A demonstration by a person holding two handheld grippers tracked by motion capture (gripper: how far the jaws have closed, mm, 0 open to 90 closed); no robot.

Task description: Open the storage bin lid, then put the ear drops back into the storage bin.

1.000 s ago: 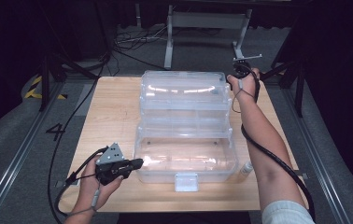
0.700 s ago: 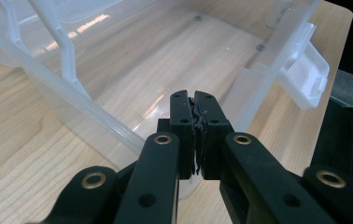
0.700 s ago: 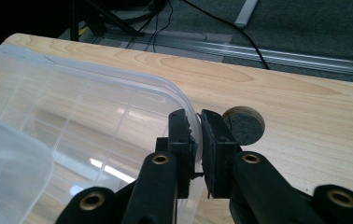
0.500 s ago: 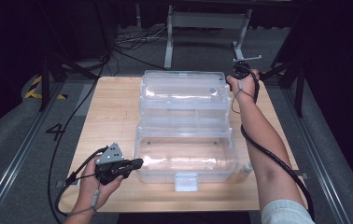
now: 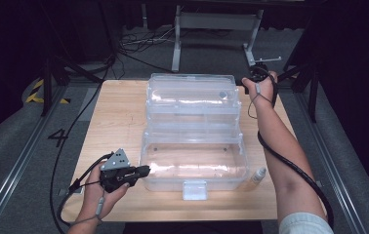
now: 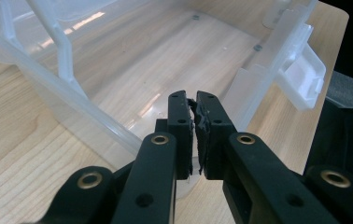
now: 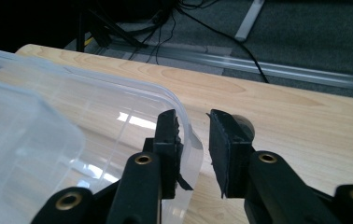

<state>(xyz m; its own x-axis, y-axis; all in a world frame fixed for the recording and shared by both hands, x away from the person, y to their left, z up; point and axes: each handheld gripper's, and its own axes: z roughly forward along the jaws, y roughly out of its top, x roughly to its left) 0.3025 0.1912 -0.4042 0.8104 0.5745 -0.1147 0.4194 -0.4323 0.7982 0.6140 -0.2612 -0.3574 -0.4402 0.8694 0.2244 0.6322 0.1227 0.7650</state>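
A clear plastic box (image 5: 194, 168) stands open on the wooden table (image 5: 119, 117), its lid (image 5: 190, 90) folded back at the far side. My left gripper (image 5: 143, 170) is at the box's front left corner. In the left gripper view its jaws are shut (image 6: 194, 119) over the box's wall (image 6: 88, 105), and I see nothing between the pads. My right gripper (image 5: 256, 74) is at the lid's far right corner. In the right gripper view its jaws stand a little apart (image 7: 193, 135), with the lid's corner rim (image 7: 187, 128) in the gap beside the left pad.
A small clear bottle (image 5: 257, 176) stands on the table to the right of the box's front. The box's white latch (image 5: 194, 189) juts toward the table's near edge. Cables and metal stands lie on the floor beyond the table.
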